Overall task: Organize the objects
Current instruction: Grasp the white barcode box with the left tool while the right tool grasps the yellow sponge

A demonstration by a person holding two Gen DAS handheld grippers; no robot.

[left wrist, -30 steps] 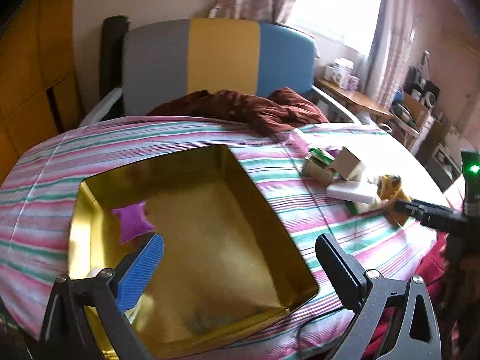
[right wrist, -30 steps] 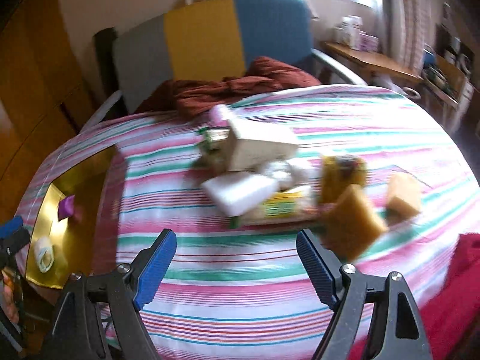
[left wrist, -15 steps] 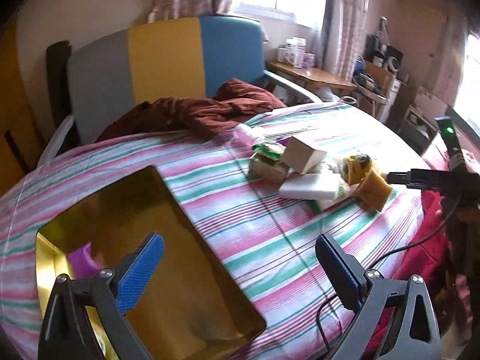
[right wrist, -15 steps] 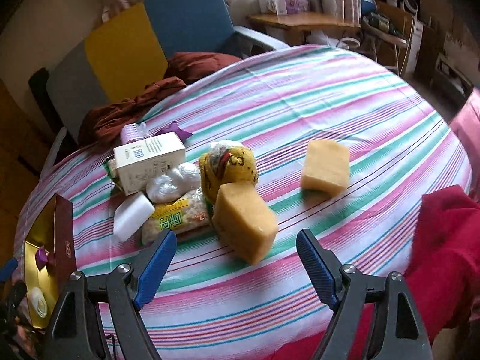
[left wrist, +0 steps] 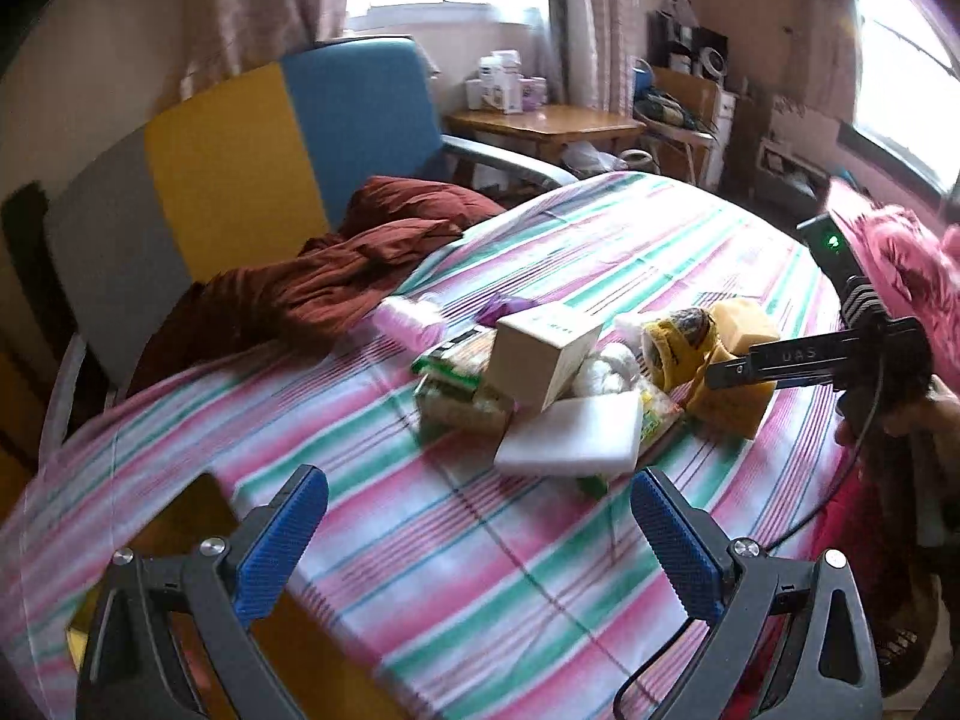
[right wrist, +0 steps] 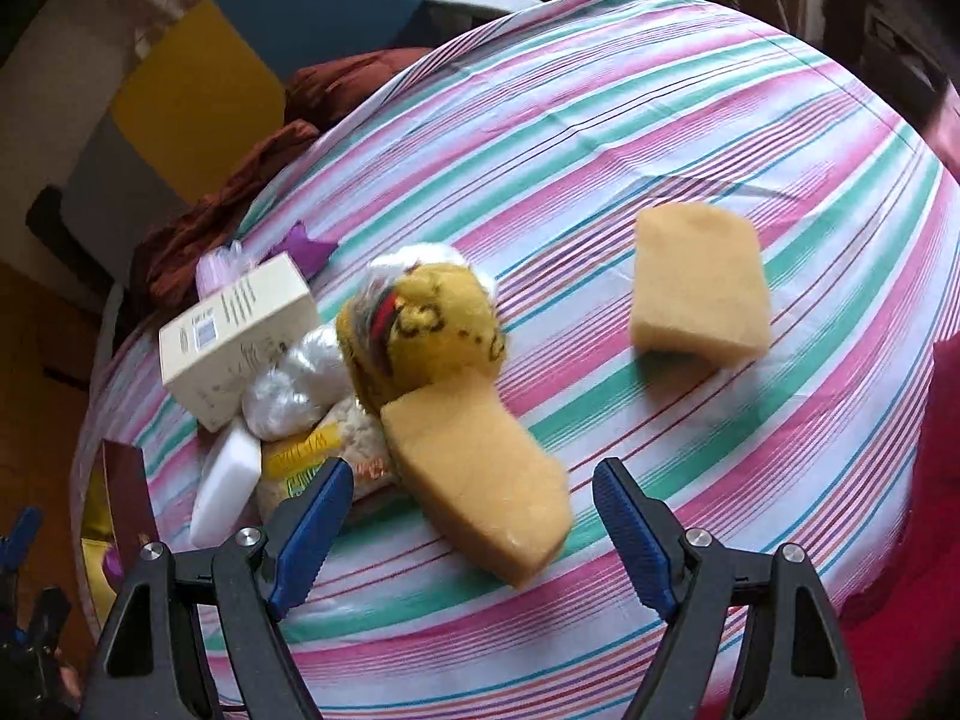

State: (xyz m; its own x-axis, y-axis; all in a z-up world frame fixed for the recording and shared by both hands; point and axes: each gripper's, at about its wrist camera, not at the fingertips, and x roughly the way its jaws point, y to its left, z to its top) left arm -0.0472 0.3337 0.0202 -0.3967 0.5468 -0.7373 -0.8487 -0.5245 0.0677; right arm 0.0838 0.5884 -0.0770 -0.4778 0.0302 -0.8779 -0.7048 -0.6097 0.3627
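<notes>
My right gripper (right wrist: 473, 474) is open and hovers low over the striped tablecloth. A yellow sponge block (right wrist: 480, 468) lies just ahead of and between its fingers, untouched. A second sponge (right wrist: 699, 288) lies apart to the right. Behind the near sponge sits a pile: a bagged yellow plush item (right wrist: 420, 324), a cream carton (right wrist: 240, 336) and a white foam block (right wrist: 225, 492). My left gripper (left wrist: 477, 477) is open and empty, facing the same pile (left wrist: 546, 354) from the left. A corner of the gold box (left wrist: 198, 516) shows beneath it.
A dark red cloth (left wrist: 336, 282) is bunched at the table's far edge against a grey, yellow and blue chair (left wrist: 240, 150). A red garment (right wrist: 912, 540) lies at the right edge. A pink roll (left wrist: 411, 318) and a purple scrap (left wrist: 507, 306) lie behind the pile.
The left gripper has swung right, from over the gold box toward the pile. The right gripper has rolled and come down closer to the near sponge. Both stayed open.
</notes>
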